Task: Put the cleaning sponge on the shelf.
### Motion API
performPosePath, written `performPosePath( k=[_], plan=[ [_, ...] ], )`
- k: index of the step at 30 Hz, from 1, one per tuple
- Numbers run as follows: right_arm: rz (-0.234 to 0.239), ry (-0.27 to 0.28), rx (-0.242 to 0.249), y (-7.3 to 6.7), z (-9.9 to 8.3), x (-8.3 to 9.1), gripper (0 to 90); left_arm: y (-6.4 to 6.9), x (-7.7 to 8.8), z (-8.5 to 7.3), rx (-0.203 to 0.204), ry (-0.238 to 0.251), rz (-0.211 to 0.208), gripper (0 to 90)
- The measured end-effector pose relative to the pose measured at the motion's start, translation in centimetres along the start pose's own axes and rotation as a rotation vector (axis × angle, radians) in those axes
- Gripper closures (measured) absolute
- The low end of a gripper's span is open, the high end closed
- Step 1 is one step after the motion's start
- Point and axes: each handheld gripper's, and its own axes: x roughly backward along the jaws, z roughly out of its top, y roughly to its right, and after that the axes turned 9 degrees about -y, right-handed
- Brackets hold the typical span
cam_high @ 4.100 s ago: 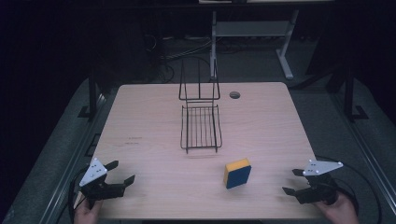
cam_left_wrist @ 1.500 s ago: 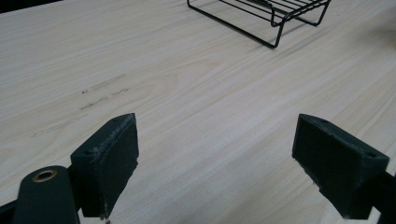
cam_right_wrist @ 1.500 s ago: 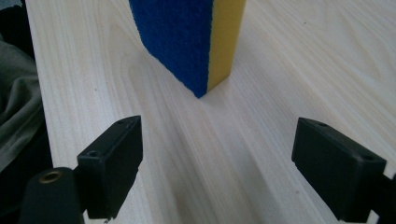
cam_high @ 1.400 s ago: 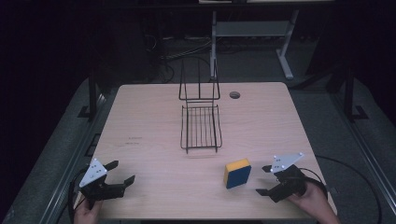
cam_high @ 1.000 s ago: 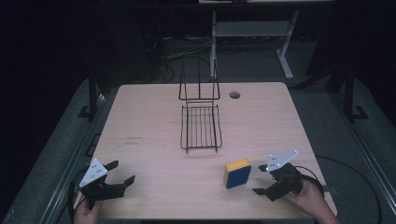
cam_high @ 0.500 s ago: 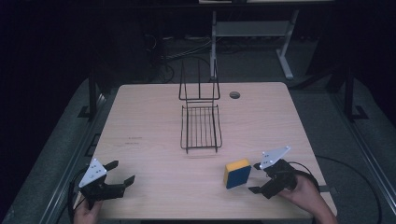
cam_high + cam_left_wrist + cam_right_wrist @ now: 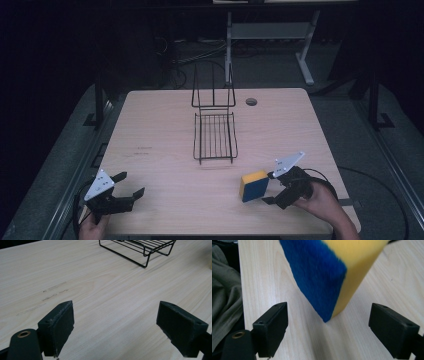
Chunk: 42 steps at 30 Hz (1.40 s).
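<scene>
Left gripper [image 7: 122, 192] sits unmoved at the table's [image 7: 165, 120] seven o'clock corner, jaws spread over bare wood. Rack [image 7: 215, 135] stands at centre toward twelve, and the sponge [image 7: 253, 185] lies at five o'clock. Right gripper [image 7: 269, 189] has crept leftward to the sponge's edge, jaws wide apart, grasping nothing.

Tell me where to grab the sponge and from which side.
Grip the sponge across its two broad faces, blue scrub side and yellow side. It stands on edge on the table, so those faces are upright. Come in low from its right, where the open right gripper already faces it.
</scene>
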Motion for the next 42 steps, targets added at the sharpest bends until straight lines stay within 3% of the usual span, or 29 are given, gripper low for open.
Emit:
performPosePath(
  k=[17, 20, 25, 33, 42],
  plan=[
    [0.034, 0.026, 0.04, 0.4, 2.6, -0.7, 15.9, 0.0, 0.1, 0.0, 0.0, 0.001, 0.001, 14.1],
    [0.032, 0.027, 0.05, 0.4, 2.9, -0.8, 19.2, 0.0, 0.1, 0.0, -0.003, -0.001, 0.002, 14.1],
    [0.031, 0.03, 0.096, 0.1, 3.0, -0.8, 32.0, -0.1, 0.2, 0.0, -0.003, 0.003, 0.005, 14.1],
    [0.044, 0.04, 0.092, -0.2, 2.7, -0.5, 46.3, 0.0, 0.1, 0.0, -0.001, 0.004, 0.004, 14.1],
    [0.052, 0.046, 0.109, -0.4, 2.6, -0.5, 51.7, -0.1, 0.2, 0.0, -0.003, 0.004, 0.006, 14.1]
  ],
)
